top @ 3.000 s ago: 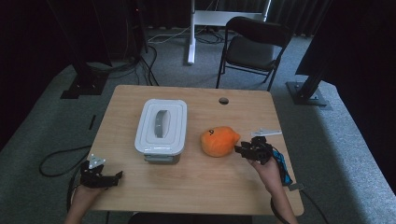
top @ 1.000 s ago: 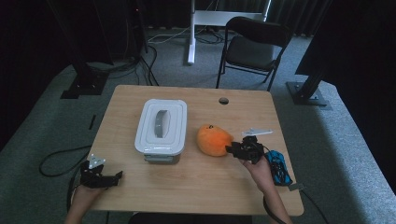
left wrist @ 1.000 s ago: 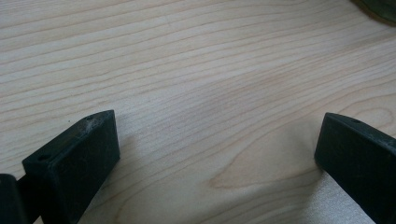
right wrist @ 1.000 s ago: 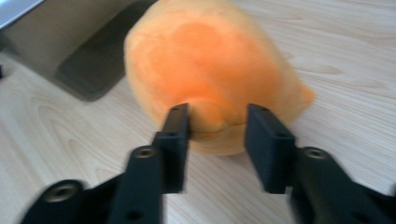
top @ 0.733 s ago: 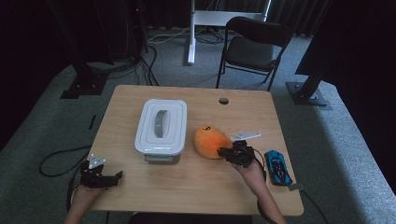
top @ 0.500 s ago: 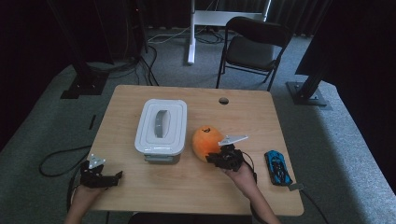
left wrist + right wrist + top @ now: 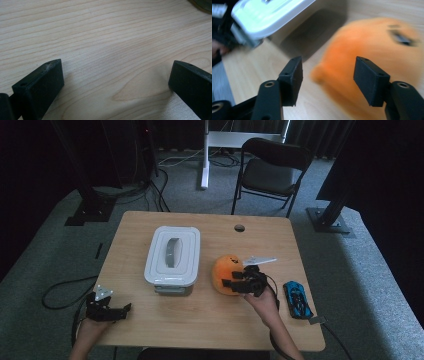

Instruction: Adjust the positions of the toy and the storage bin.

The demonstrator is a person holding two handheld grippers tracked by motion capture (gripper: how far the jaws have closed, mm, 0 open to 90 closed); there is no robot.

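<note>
Table (image 7: pixel 200 320): pale wood | floor (image 7: pixel 45 250): grey carpet | right hand-held gripper (image 7: pixel 239 284): just unclenching, nothing held

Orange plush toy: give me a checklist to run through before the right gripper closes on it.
1. Right gripper jaws apart: ok, they have just been opening and nothing is pressed between them.
2. Orange plush toy lined up with the jaws: ok, it sits just ahead, its lower end in the gap.
3. Pads touching the toy: cannot tell, the right gripper view is blurred.
4. White lidded box apart from the toy: ok, bare table lies between them.
5. Blue toy car out of the way: ok, it lies behind the right hand.
6. Left gripper clear: ok, open over bare wood at the table's near left corner.
</note>
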